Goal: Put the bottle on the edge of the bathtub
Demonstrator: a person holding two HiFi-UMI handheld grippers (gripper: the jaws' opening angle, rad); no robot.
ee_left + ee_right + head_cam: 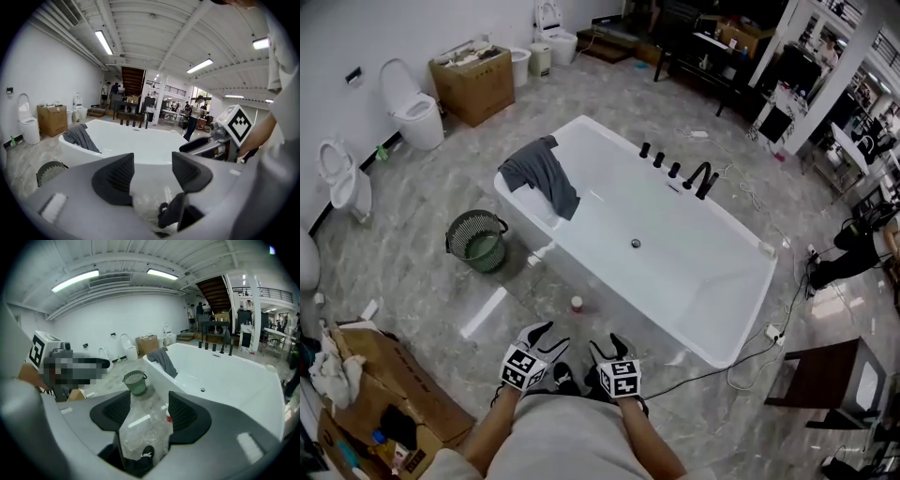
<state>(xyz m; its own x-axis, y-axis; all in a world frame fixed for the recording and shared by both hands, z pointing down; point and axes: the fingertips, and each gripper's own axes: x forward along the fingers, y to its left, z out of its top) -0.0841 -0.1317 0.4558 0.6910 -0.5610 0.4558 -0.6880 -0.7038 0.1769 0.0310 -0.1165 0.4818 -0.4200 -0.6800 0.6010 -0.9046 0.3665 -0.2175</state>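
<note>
Right hand-held gripper point(143, 412) empty, basket point(478, 242) beside bathtub point(703, 272)

Seen from above: 1 bathtub point(694, 272), 1 bottle point(577, 304), 1 green basket point(478, 242), 1 grey towel point(544, 173), 3 toilets point(412, 108) point(342, 173) point(555, 37), 2 cardboard boxes point(473, 84) point(380, 389), 2 grippers point(551, 336) point(609, 345).
</note>
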